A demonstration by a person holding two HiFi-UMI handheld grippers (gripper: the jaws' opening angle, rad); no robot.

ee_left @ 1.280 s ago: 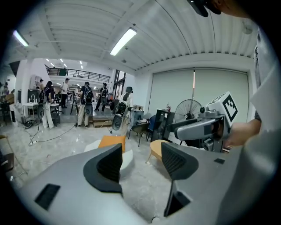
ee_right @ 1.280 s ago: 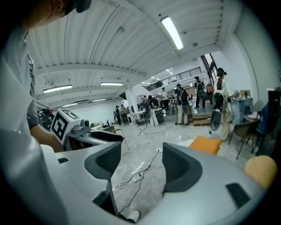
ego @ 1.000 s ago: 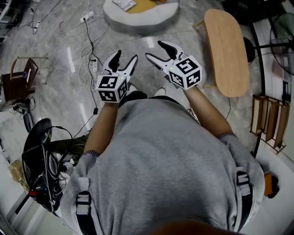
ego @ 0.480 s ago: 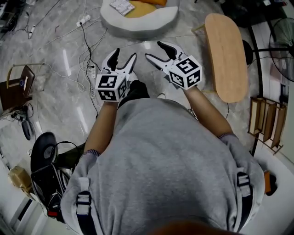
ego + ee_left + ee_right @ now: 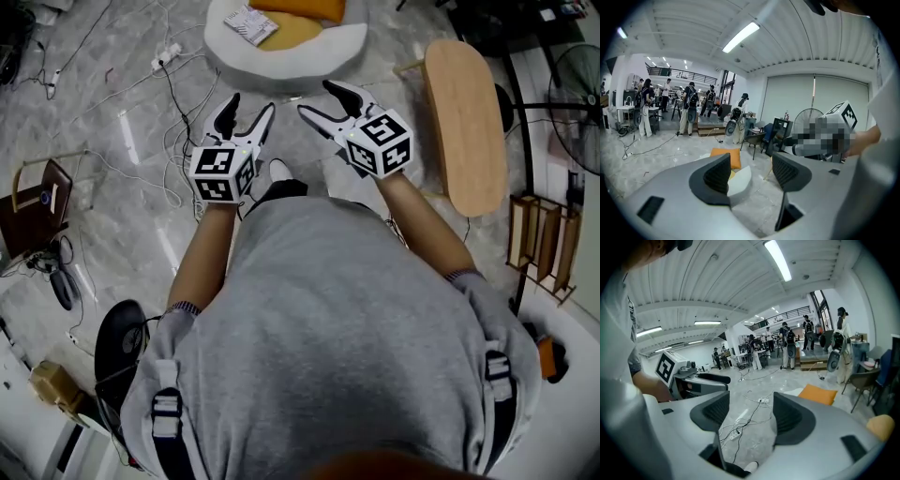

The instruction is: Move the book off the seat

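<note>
Two grippers open, short of the seat (image 5: 323, 45)
Left gripper (image 5: 249, 105) and right gripper (image 5: 319, 99) gape empty; the book (image 5: 249, 22) ahead likely needs a reach, then a pinch.

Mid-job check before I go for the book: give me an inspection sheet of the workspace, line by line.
Surface: glossy grey marble floor.
Job's things: book lies on the white round seat, next to an orange cushion; not yet touched.
Clutter: wooden bench on the floor right of the seat.
Grippers: left gripper and right gripper are both open with nothing between the jaws, held short of the seat.
Cables: loose cables and a power strip on the floor left of the seat, close to the approach.
Surroundings: fan and wooden rack at right; people standing far down the hall.
</note>
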